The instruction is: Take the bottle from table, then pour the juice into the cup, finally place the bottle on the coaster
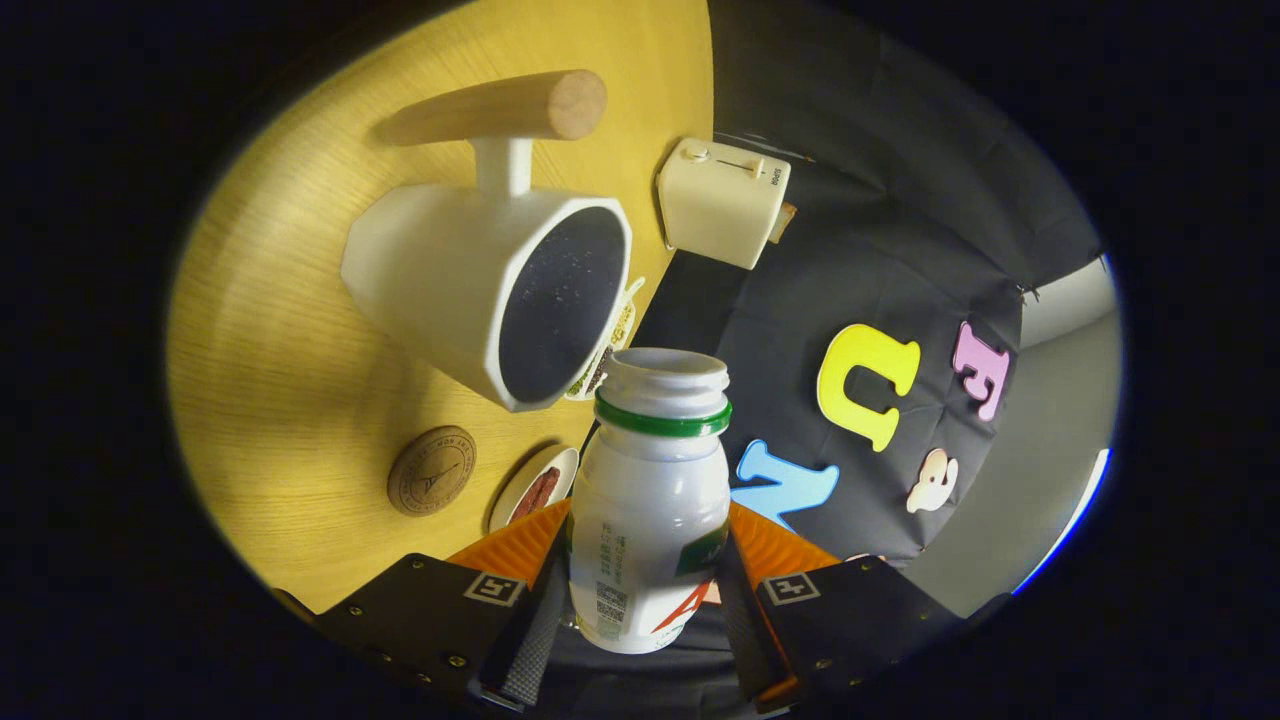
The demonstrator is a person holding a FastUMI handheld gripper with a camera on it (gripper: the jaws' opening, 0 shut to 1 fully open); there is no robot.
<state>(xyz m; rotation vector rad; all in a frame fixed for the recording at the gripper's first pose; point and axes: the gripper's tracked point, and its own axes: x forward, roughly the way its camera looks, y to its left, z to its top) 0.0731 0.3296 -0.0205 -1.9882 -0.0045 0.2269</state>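
Pouring step in hand: white plastic bottle with a green neck ring (650, 500), uncapped, gripped and tipped toward the cup.

Held between the jaws of the gripper (640, 610), both fingers pressing on its lower sides, mouth open and pointing just ahead at the rim of the white faceted cup with a dark inside (490, 290). Lifted clear of the yellow wooden tabletop (280, 360), whole view rolled over, so a tilt toward the cup seems begun; no juice visible leaving the mouth. Next, by judgement: more tilt with the mouth kept over the dark opening, then levelling off and carrying across to the round brown cork coaster (432, 470) near the left finger. Beside the coaster, a small white dish (535, 487); beyond the cup, a cream toaster (722, 200).
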